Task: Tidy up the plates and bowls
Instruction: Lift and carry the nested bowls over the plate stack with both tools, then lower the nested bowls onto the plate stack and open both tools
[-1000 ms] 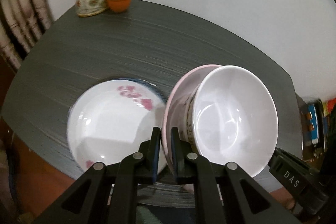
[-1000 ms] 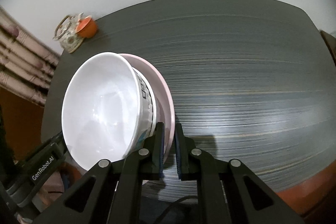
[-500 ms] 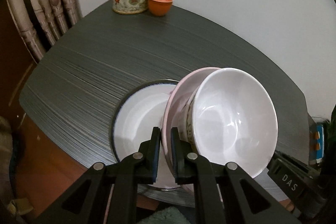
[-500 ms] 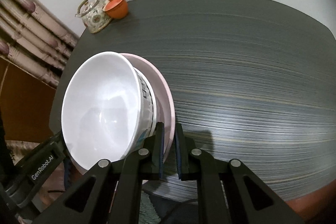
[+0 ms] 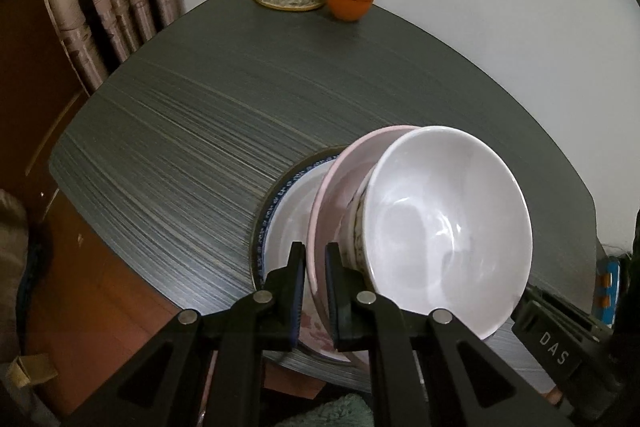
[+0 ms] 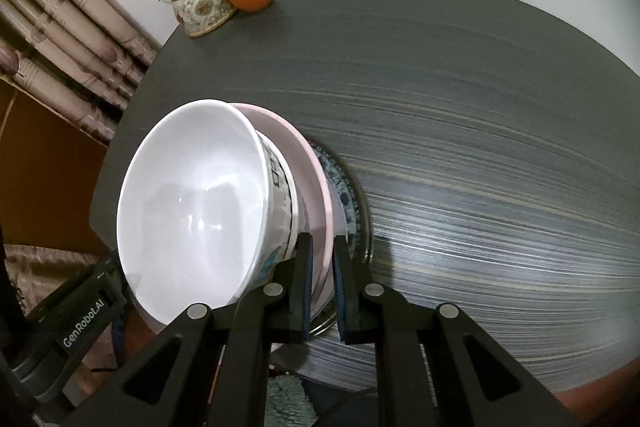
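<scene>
Pink plate (image 5: 340,179) carrying white bowl (image 5: 444,227) clamped at opposite rims by left hand-held gripper (image 5: 314,263) and right hand-held gripper (image 6: 322,259); hovers directly above blue-rimmed plate (image 5: 280,203), presumably for stacking.

The deep glazed bowl (image 5: 448,227) is plain white inside, its outer wall printed with grey marks and small black-outlined squares. The shallow plate (image 5: 332,183) under it is pale pink. The flat white plate (image 5: 280,211) has a blue patterned rim — and pink flowers. The dark grey table (image 6: 480,107) is streaked with pale lines.
</scene>
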Demonstrator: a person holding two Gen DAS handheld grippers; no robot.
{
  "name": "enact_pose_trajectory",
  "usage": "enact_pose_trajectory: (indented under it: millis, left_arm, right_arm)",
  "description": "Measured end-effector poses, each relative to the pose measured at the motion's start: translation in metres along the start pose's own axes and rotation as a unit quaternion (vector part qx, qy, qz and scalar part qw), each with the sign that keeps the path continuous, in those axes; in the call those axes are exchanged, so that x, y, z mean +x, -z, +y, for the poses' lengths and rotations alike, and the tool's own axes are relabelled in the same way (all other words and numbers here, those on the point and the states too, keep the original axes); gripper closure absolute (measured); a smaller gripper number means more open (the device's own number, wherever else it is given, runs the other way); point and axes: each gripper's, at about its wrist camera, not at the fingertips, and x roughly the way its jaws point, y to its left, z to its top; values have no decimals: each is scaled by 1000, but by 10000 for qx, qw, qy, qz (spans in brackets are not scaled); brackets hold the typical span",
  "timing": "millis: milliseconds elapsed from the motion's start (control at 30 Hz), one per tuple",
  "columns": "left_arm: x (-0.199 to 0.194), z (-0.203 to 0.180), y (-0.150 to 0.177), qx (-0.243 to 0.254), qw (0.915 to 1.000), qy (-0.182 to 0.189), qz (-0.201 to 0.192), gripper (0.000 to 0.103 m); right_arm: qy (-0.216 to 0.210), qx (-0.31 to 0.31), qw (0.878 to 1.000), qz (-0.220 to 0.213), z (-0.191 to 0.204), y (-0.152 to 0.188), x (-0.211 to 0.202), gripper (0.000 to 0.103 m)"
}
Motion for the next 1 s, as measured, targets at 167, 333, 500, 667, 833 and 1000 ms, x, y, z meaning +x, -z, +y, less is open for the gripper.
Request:
enact_pose_trajectory:
  millis: [167,333,500,667,833,1000]
  left_arm:
    - [6,2,-6,-7,10000,-44,-9,95]
    - [11,7,-8,-36,10000,-59,-22,95]
    - [15,9,-10,-42,10000,-21,-34,95]
    - [16,11,-10,-41,10000,-14,-24,95]
    - [17,11,-10,-32,10000,-46,13,94]
    - [16,13,-12,-65,10000,-46,16,90]
  right_arm:
    - [7,-7,10000,22,4,-1,2,92]
    - [15,23,10000,56,5,-1,3,92]
    - [88,-31,10000,26,9,0,6,92]
    - [142,-30,9999,-31,10,-1,6,91]
    - [225,-72,9997,-74,14,-1,6,90]
    - [316,-66,9994,-134,11,-1,6,80]
